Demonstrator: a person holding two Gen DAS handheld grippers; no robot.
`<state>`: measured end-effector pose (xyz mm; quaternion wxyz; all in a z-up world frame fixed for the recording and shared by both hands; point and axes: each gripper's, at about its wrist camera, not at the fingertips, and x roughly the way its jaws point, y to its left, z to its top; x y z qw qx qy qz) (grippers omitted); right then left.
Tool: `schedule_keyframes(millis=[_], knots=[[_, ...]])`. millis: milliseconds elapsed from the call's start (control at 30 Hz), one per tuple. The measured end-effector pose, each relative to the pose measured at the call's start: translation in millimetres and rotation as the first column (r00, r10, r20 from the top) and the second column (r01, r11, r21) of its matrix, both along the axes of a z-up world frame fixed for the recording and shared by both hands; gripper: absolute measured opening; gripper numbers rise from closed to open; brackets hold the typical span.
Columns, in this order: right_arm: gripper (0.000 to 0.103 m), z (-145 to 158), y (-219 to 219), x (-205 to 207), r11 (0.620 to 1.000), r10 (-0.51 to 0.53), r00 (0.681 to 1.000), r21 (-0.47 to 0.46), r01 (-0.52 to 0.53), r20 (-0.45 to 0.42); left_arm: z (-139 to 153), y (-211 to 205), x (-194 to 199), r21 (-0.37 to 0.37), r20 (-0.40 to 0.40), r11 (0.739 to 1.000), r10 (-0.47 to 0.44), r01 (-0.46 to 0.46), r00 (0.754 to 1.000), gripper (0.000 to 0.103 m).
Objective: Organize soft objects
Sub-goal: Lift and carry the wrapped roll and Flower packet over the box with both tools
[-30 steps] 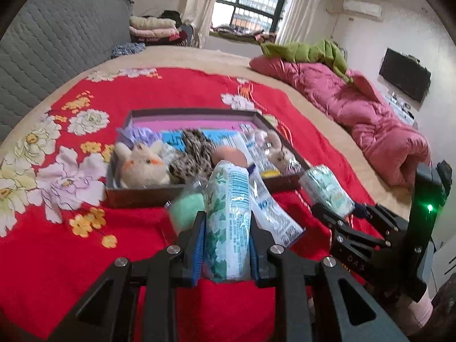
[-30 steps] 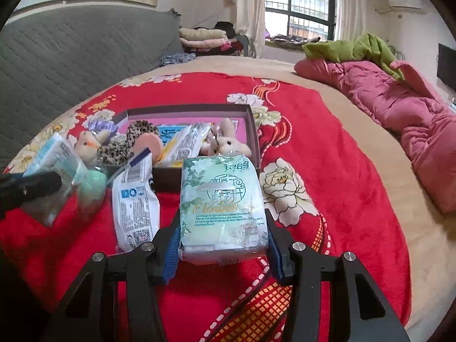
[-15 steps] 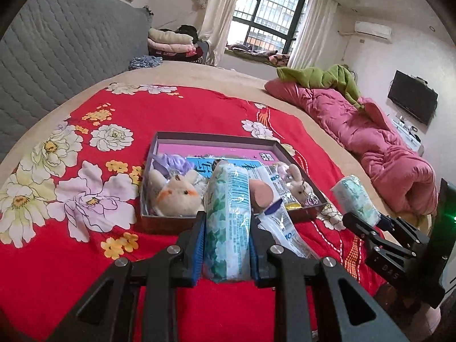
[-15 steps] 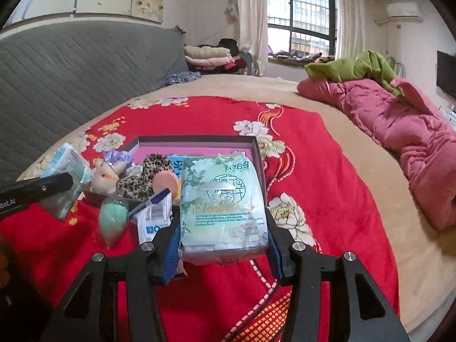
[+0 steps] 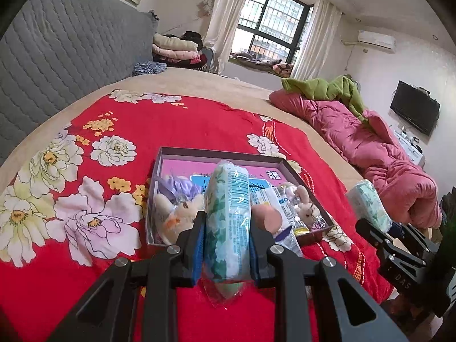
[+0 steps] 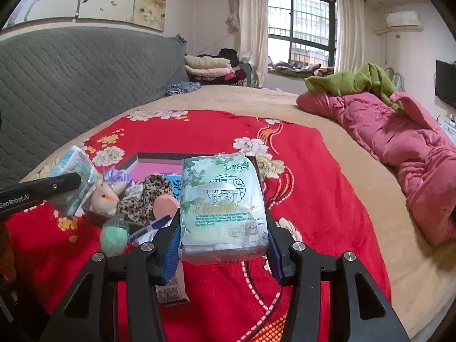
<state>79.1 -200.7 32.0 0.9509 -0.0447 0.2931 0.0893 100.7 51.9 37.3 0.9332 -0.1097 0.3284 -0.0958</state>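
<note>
Both fisheye views look forward and slightly downward along their own black finger pairs, close above the red flowered bedspread (image 5: pixel 71 270). Both share the shallow grey-walled cardboard tray (image 5: pixel 222 154) (image 6: pixel 159 156), the barred window beyond, and each other's gripper at the frame edge.

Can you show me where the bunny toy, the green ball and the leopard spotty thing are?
bunny toy (image 6: pixel 106 198): right wrist view, on its face.
green ball (image 6: pixel 114 238): right wrist view, on its round middle.
leopard spotty thing (image 6: pixel 155 189): right wrist view, on its spotted top.

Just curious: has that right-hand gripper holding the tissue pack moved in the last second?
Yes. The right gripper and its tissue pack have risen: the box on the bed now sits lower and smaller in its view.
</note>
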Motion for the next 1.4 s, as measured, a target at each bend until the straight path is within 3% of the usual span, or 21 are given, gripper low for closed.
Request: schedule_keyframes(millis=[700, 1400], knots=[[0.052, 6.2, 10.7, 37.1, 1.0, -0.018, 0.999, -0.004, 0.018, 0.033, -25.5, -12.0, 53.3, 0.003, -0.064, 1.0, -0.025, 0.025, 0.998, 0.026], [0.052, 1.8, 20.3, 74.5, 1.0, -0.022, 0.999, 0.0, 0.022, 0.029, -32.0, -22.8, 81.8, 0.002, -0.078, 0.999, -0.052, 0.053, 0.996, 0.026]])
